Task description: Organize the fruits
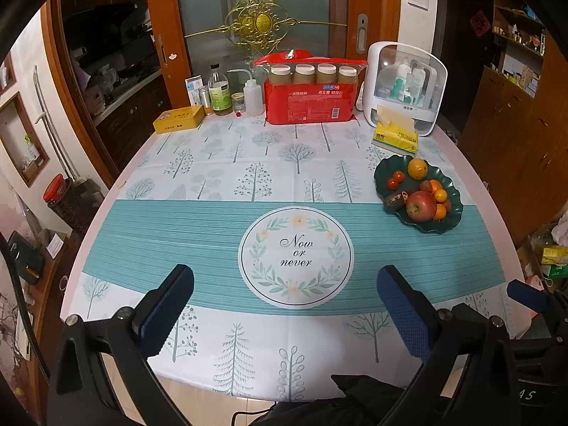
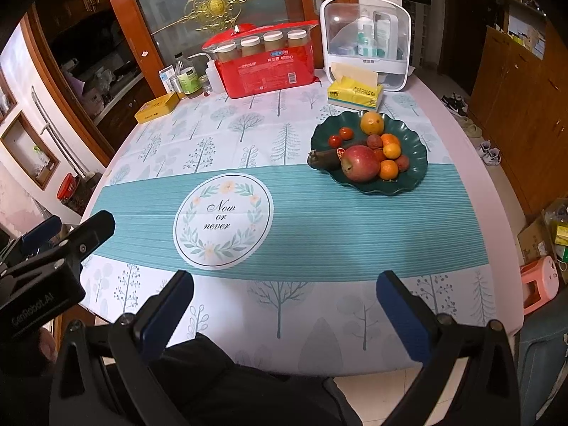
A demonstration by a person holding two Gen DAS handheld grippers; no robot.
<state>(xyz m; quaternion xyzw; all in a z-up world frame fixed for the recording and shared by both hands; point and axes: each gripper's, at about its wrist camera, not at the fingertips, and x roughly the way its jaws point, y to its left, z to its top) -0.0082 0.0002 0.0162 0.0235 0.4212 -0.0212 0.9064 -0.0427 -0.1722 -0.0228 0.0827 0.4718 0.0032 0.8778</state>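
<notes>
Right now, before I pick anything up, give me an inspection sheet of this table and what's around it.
Surface: round table under a teal and white tree-print tablecloth, flat, mostly bare in the middle.
Job's things: dark green scalloped plate holding a red apple, small orange citrus fruits, two small red tomatoes, a large yellow-orange fruit and a dark elongated fruit.
Clutter: red plastic package, yellow tissue pack, white storage box with clear lid, yellow tin, bottles at the far edge.
Grippers: left hand-held gripper open, empty; right hand-held gripper open, empty.
Cables: thin black cable below the table edge.
Surroundings: wooden-framed glass door, wooden cabinets, pink plastic stool.
</notes>
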